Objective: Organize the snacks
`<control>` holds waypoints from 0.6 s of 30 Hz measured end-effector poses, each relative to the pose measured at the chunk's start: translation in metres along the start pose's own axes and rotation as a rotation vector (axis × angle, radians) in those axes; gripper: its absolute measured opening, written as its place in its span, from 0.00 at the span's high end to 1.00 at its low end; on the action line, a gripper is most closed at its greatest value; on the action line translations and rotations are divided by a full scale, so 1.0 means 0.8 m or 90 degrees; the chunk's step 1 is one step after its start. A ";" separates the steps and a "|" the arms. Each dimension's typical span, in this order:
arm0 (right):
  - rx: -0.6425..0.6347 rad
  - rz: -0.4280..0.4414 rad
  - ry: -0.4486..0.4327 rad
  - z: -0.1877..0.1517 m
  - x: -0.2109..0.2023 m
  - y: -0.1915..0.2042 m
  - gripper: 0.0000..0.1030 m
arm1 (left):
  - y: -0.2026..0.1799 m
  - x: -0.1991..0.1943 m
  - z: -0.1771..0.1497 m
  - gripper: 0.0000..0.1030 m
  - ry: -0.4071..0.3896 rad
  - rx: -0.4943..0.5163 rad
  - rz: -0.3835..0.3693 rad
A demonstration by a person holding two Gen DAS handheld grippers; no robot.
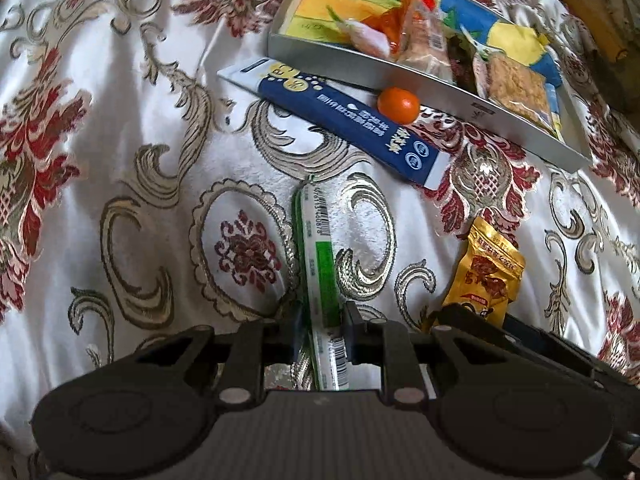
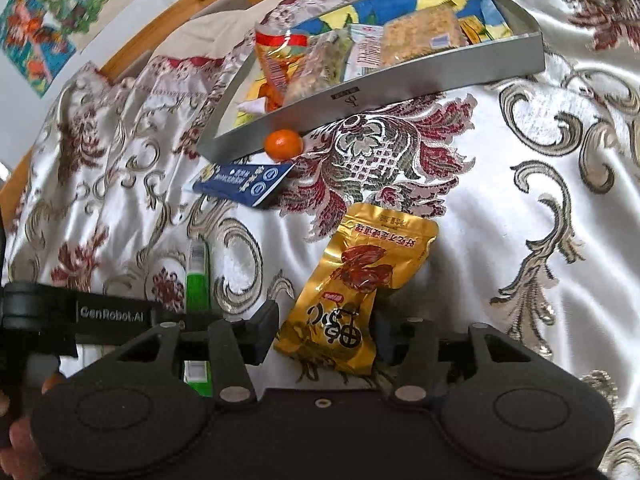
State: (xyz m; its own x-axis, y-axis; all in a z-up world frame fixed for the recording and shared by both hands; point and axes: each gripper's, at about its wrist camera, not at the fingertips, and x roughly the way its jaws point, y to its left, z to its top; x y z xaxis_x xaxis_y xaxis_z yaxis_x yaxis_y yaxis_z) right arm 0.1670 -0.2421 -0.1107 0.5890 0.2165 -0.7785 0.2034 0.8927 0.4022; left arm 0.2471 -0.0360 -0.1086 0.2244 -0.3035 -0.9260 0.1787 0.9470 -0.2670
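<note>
Two snacks are engaged. The green-and-white sausage stick (image 1: 320, 264) is pinched by the left gripper (image 1: 323, 330), long axis toward 12 o'clock. The gold snack pouch (image 2: 352, 292) sits between the right gripper's (image 2: 326, 334) half-spread jaws; contact cannot be told. The metal tray (image 1: 440, 92) lies at 1 o'clock, nearer the right.

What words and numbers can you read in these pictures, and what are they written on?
"GenRobot.AI": on the black bar of the left claw, seen from the right wrist.
Barcode digits on the green-and-white stick: partly readable, too uncertain to quote.
Blue box: upside-down Chinese print, too blurred.
Gold packet: big Chinese characters, upside down, unreadable.
Small label on the grey tray: too small.
</note>
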 end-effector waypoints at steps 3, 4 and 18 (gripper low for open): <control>-0.002 -0.007 -0.005 0.000 0.002 0.000 0.66 | 0.004 -0.004 0.000 0.81 0.000 -0.027 -0.004; -0.007 -0.007 -0.006 0.000 0.002 0.001 0.66 | 0.004 -0.005 0.000 0.81 -0.002 -0.029 -0.003; -0.177 -0.027 -0.089 -0.004 -0.013 0.042 0.74 | -0.014 -0.038 0.005 0.82 -0.090 -0.005 0.001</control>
State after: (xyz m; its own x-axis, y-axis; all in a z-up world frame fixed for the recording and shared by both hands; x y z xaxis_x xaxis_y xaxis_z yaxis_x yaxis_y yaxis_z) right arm 0.1650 -0.2128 -0.0905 0.6909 0.1378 -0.7097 0.0199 0.9777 0.2092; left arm 0.2418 -0.0377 -0.0762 0.3571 -0.3133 -0.8799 0.1707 0.9481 -0.2683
